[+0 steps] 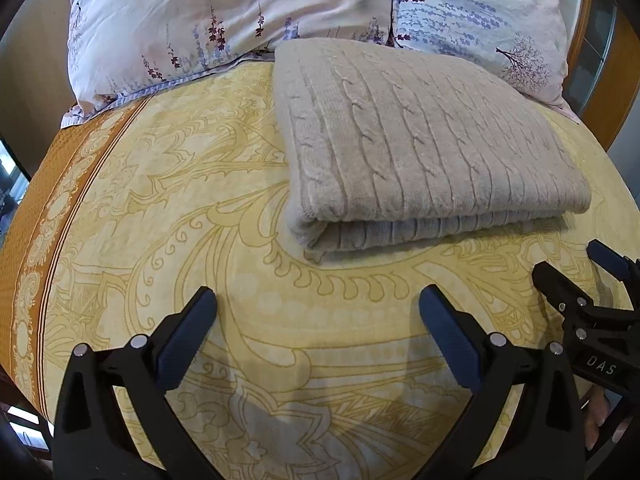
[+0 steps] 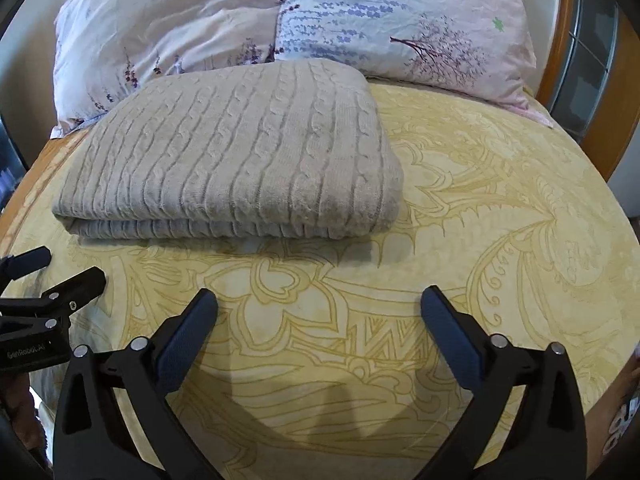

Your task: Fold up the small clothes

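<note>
A grey cable-knit sweater (image 1: 424, 140) lies folded into a thick rectangle on the yellow patterned bedspread (image 1: 200, 208), its folded edge facing me. It also shows in the right wrist view (image 2: 236, 160). My left gripper (image 1: 318, 300) is open and empty, hovering over the bedspread just in front of the sweater. My right gripper (image 2: 319, 300) is open and empty, in front of and slightly right of the sweater. Each gripper shows at the edge of the other's view, the right one (image 1: 568, 268) and the left one (image 2: 64, 268), both with jaws apart.
Two floral pillows (image 1: 224, 20) (image 2: 400, 20) lie behind the sweater at the head of the bed. A wooden headboard (image 2: 560, 60) curves along the right. The bedspread's orange border (image 1: 36, 216) runs along the left edge.
</note>
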{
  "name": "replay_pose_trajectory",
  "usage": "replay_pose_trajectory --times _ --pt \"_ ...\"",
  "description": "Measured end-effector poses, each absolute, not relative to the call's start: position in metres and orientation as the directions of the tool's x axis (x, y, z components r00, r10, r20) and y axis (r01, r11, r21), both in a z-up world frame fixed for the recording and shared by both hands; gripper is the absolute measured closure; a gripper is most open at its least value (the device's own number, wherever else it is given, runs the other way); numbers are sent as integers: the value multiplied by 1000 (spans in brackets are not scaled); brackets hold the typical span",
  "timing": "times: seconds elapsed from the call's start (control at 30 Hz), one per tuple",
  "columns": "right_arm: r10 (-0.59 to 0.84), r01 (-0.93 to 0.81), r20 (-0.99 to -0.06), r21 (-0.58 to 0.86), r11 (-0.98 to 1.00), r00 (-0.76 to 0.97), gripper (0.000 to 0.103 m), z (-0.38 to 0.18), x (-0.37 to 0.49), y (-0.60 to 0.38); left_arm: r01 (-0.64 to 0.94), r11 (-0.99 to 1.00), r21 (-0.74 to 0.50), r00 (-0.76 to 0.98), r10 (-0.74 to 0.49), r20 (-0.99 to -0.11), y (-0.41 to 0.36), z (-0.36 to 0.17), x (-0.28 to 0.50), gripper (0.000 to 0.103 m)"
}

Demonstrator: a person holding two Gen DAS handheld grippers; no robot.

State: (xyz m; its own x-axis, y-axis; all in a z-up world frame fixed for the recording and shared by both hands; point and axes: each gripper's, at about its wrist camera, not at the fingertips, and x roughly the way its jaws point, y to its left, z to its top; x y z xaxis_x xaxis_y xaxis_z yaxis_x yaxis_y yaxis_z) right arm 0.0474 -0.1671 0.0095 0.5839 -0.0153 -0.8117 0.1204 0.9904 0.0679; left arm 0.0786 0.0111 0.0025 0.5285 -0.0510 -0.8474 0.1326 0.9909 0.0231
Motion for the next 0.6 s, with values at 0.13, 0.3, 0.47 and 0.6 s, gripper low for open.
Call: replay_pose_trajectory --times 0.13,0.3,0.47,0.6 --pt "-14 120 -815 69 990 580 1 10 48 -168 133 991 22 533 -53 -844 11 2 78 2" --pt "-14 121 -816 69 990 578 1 10 49 -168 132 991 23 533 -52 -844 11 2 77 2" --pt "-13 120 -816 69 990 577 1 10 49 -167 131 991 23 533 -51 -845 11 2 78 2" --pt "-13 119 -816 69 991 578 1 10 49 -167 130 991 23 533 -50 -845 11 2 77 2"
